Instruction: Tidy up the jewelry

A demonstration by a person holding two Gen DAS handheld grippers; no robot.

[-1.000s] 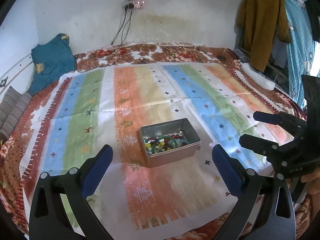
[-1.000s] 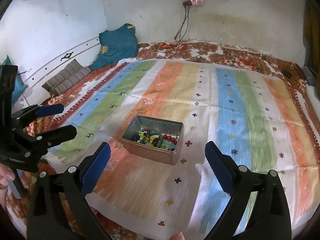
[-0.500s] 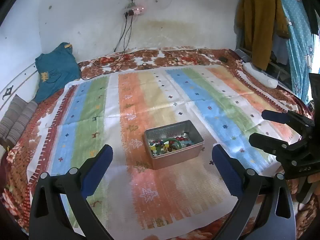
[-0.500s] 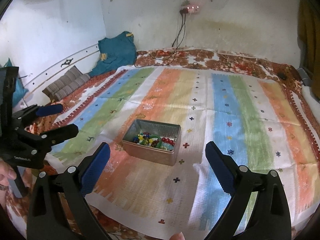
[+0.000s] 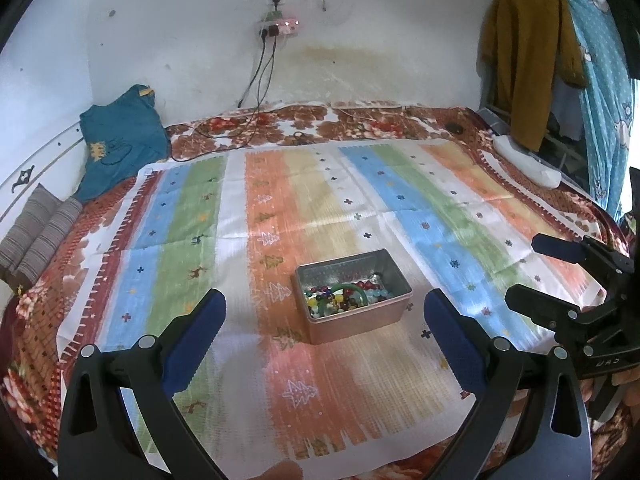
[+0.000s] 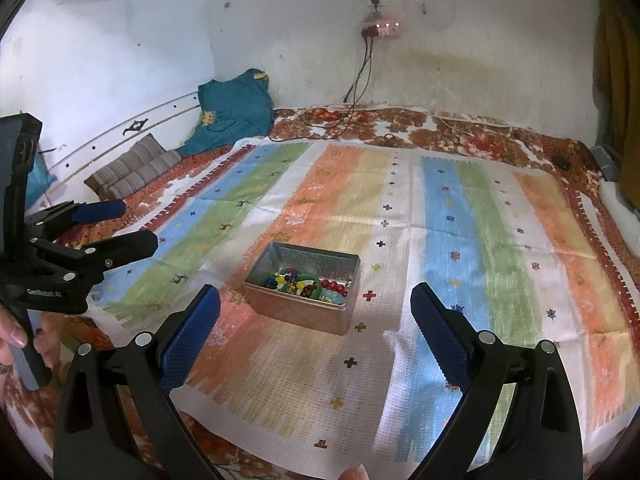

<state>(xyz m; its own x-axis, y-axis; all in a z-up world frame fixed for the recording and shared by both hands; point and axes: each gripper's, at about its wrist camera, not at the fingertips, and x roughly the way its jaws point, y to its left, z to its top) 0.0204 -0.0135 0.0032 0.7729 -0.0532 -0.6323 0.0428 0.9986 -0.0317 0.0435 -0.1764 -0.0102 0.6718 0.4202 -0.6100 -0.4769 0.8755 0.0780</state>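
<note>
Left wrist view: metal tin (image 5: 353, 297) on the striped mat (image 5: 460, 216), jewelry (image 5: 344, 295) heaped inside (green bangle on top). Left gripper (image 5: 325, 316) and right gripper (image 6: 315, 310) hang back, spread wide, empty. Sorted away or awaiting sorting? Either fits.

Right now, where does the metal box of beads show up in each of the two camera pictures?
Left wrist view: the box sits just right of centre, between the open left gripper fingers.
Right wrist view: the box sits just left of centre, on the orange stripe.
Shared landmark: the wall socket above the bed.
</note>
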